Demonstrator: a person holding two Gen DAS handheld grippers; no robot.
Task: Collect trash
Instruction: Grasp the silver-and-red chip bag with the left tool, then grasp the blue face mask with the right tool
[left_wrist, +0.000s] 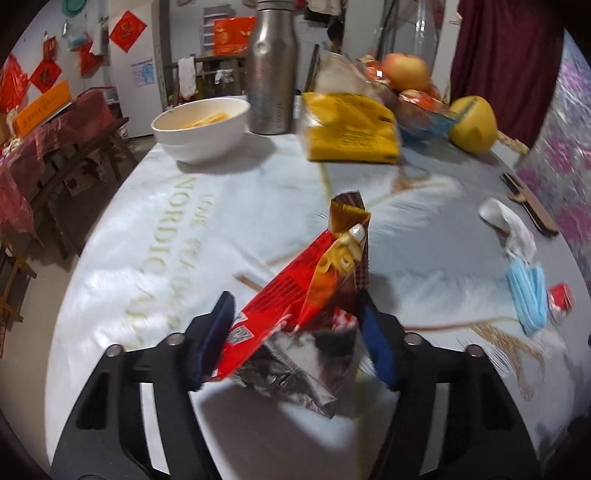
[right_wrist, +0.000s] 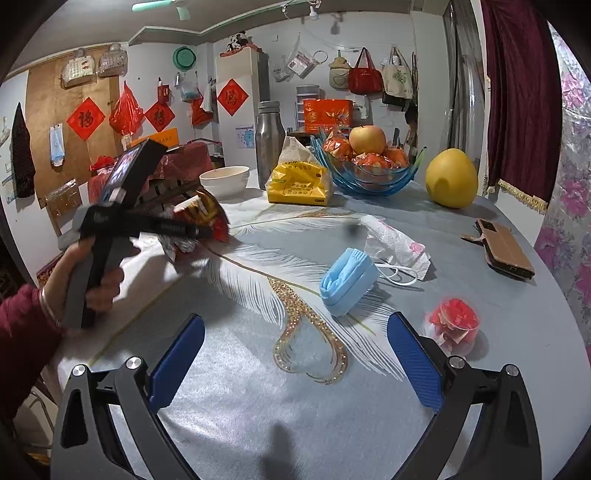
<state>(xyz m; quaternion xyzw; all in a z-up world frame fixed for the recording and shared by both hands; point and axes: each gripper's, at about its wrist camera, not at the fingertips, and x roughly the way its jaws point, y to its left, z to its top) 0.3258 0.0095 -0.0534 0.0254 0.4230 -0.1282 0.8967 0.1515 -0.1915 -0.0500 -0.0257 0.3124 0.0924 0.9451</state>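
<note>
the left wrist view is smeared by motion: the yellow packet (left_wrist: 351, 129) and the fruit bowl (left_wrist: 417, 110) near the table's (left_wrist: 258, 206) far edge are blurred, their print unreadable. the steel bottle's (left_wrist: 271, 66) top is cut off by the picture's upper edge. the snack wrapper (left_wrist: 295, 310) hides the tabletop behind it. in the right wrist view the left gripper (right_wrist: 207, 229) is blurred and covers most of that wrapper (right_wrist: 203, 210); the sleeve (right_wrist: 22, 332) runs out at the left edge. the small red wrapping (right_wrist: 456, 325) is too soft to identify.
</note>
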